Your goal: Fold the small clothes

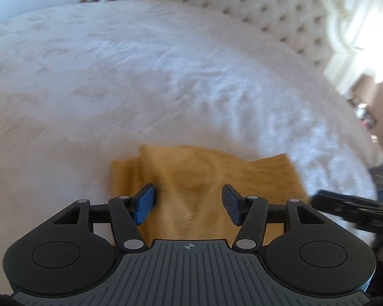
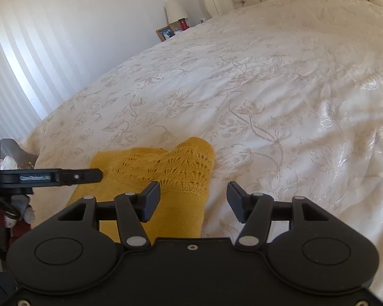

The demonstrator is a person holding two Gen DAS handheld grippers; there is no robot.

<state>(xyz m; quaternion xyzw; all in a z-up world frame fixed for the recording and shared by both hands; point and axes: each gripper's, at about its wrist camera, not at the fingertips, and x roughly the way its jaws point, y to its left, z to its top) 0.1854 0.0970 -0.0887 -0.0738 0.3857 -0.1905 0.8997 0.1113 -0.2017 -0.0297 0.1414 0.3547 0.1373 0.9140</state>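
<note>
A mustard-yellow knitted garment lies folded on the white bedspread, close below both grippers. My left gripper hovers over it, open, with only cloth showing beneath its blue pads and nothing pinched. In the right wrist view the garment shows a lacy openwork edge, and its right edge runs between the fingers. My right gripper is open above that edge and holds nothing. The left gripper reaches in from the left over the cloth. The right gripper shows at the right edge of the left wrist view.
The floral bedspread stretches far ahead and to the right. A tufted headboard stands at the back. A bedside table with a lamp and a picture frame is beyond the bed's far edge. Clutter lies off the bed at the left.
</note>
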